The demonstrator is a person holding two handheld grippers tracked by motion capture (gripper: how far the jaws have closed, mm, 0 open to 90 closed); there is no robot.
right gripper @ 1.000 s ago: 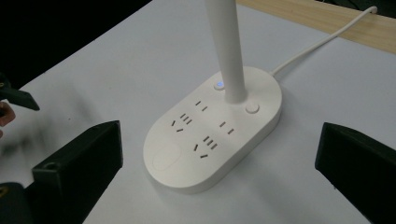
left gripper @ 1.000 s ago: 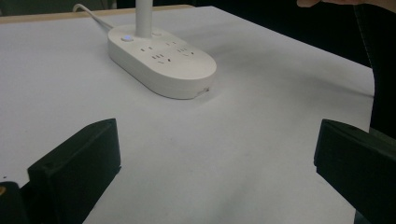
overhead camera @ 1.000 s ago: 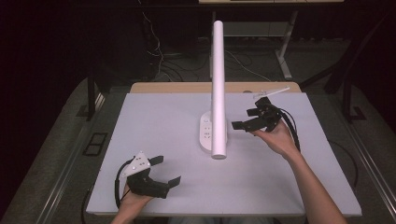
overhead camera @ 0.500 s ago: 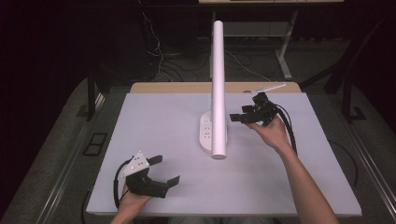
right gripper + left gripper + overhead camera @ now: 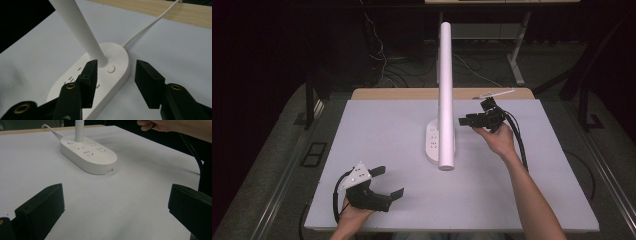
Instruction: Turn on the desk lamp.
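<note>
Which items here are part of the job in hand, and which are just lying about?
In the job, judging by the hands:
- desk lamp, its base with sockets and round button
- right gripper, open, over that button
- left gripper, open, waiting at the near edge

Lying about:
- lamp cord
- cables on the floor

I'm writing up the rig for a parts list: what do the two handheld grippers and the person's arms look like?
Both grippers are black, each with two blocky black jaws. The left gripper carries a grey three-cornered plate on top and a black cable looping beside it. The right gripper shows brass-coloured ringed holes on its jaw arms, and black cables trail back along the forearm. The forearms are bare, with no sleeves in sight.
</note>
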